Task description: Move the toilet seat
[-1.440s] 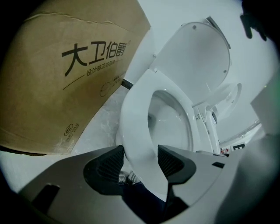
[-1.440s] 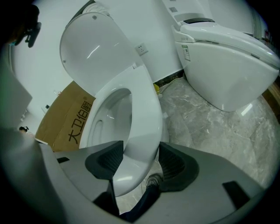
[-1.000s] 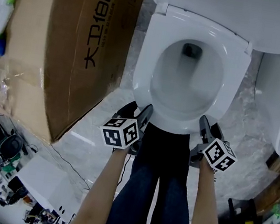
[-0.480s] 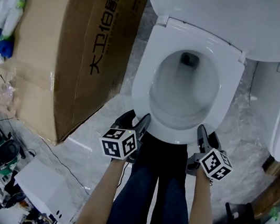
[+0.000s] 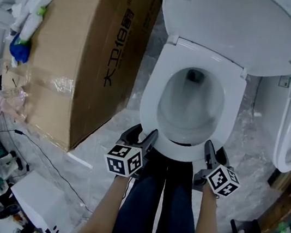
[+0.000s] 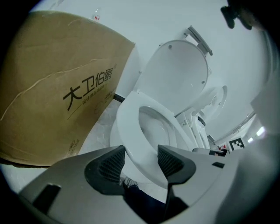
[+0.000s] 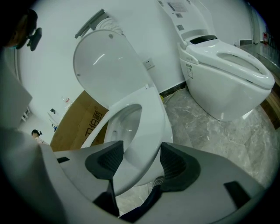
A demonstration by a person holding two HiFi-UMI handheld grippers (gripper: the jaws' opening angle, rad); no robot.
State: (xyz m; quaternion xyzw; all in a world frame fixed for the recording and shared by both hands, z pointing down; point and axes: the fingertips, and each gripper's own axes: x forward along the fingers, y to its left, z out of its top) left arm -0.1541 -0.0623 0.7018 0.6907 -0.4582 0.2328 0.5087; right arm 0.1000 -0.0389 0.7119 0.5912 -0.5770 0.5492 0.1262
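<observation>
1. The toilet seat (image 5: 153, 95) lies straight ahead of me. Its long axis runs from the front rim at my tongs away to the hinge under the raised lid (image 5: 237, 29). Its front looks tilted up off the bowl.
2. The left gripper (image 5: 142, 136) clamps the rim's front left and the right gripper (image 5: 215, 152) its front right, jaws wide around the thick edge.
3. Both hands are equally near, so I judge the seat must swing up and away about that hinge, toward the lid.
</observation>
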